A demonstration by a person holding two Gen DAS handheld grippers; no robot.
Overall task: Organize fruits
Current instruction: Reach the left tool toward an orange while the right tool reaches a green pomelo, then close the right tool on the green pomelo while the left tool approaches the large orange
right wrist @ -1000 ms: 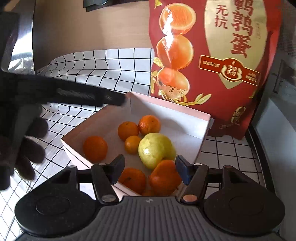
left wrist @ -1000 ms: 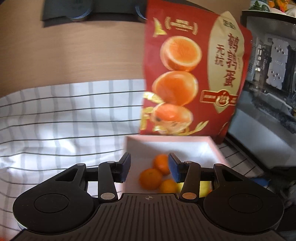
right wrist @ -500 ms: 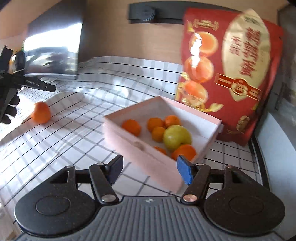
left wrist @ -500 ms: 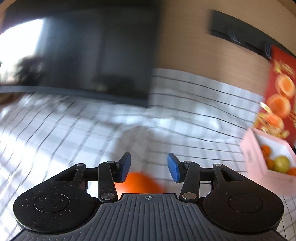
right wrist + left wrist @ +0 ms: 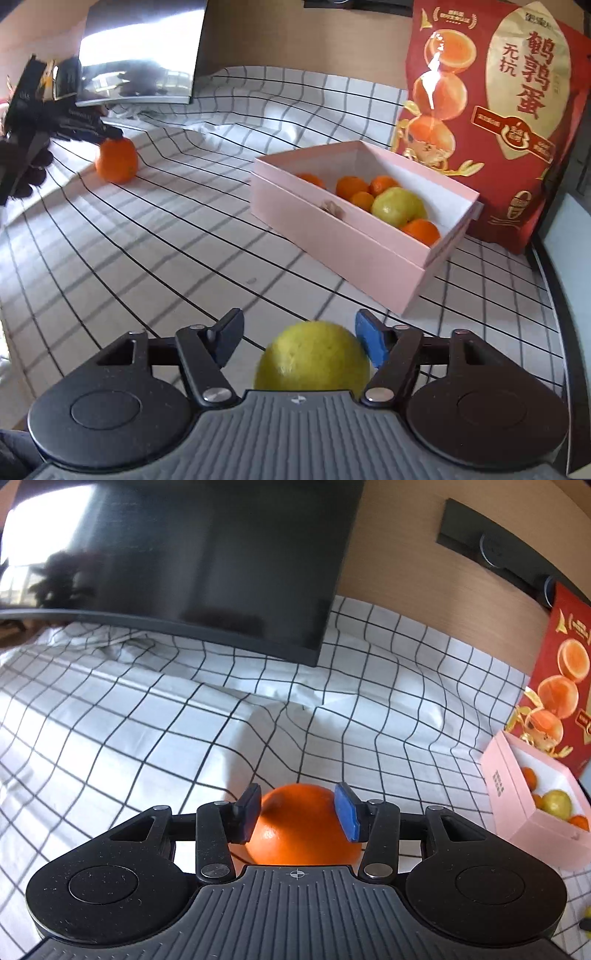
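Left wrist view: an orange [image 5: 301,821] on the checked bench is straddled by the left tool [image 5: 298,810], pads seemingly not yet pressed on. Right tool [image 5: 299,338] is being spread around a yellow fruit [image 5: 312,356]. Pickup step, probably; a squeeze, then the pink box [image 5: 332,236], is what's called for.

Both your wrist views angle down, close over the checked cloth [image 5: 184,738]; both share the pink box [image 5: 332,236] and orange [image 5: 116,160].
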